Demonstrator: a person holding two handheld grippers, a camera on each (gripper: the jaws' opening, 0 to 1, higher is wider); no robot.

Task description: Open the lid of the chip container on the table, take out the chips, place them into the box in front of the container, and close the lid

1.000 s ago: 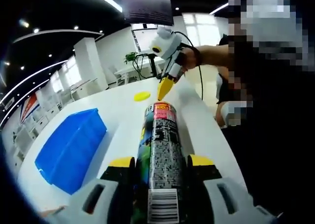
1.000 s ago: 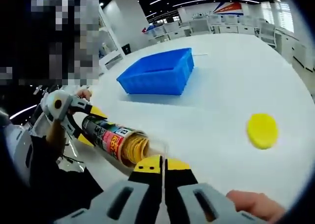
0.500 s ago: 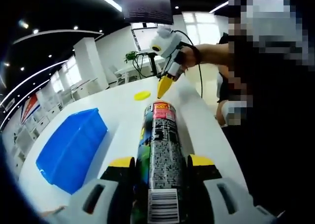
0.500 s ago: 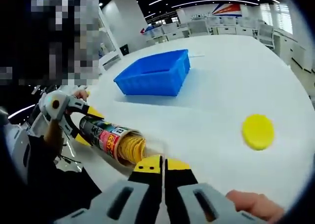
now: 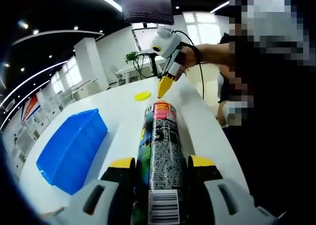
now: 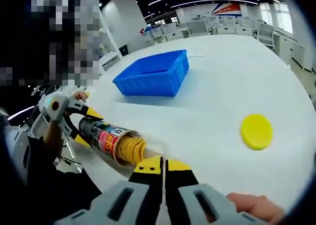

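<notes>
Left gripper (image 5: 160, 165) is clamped on the chip container (image 5: 161, 156), both yellow-tipped jaws pressed against the can's sides near its base, barcode end closest to the camera. Can runs straight out along the jaws, open mouth pointing away over the white table (image 5: 123, 111)

In the right gripper view the same container (image 6: 111, 140) lies roughly level above the near table edge, held at its base by the left gripper (image 6: 81, 121), lid off, stack of chips (image 6: 130, 150) visible in the open mouth

Right gripper (image 6: 163, 166) sits just in front of that mouth, jaws closed tip to tip with nothing between them. Can't tell if the tips touch the can rim. From the left gripper view the right gripper (image 5: 165, 86) hangs just beyond the can's far end, pointing down at it

Yellow lid (image 6: 256, 131) lies flat on the table, well apart from the can, to the right in the right gripper view; also seen past the can (image 5: 142, 96)

Blue box (image 6: 152, 74) sits further out on the table, open side up; contents not visible. It's left of the can in the left gripper view (image 5: 71, 148)
</notes>
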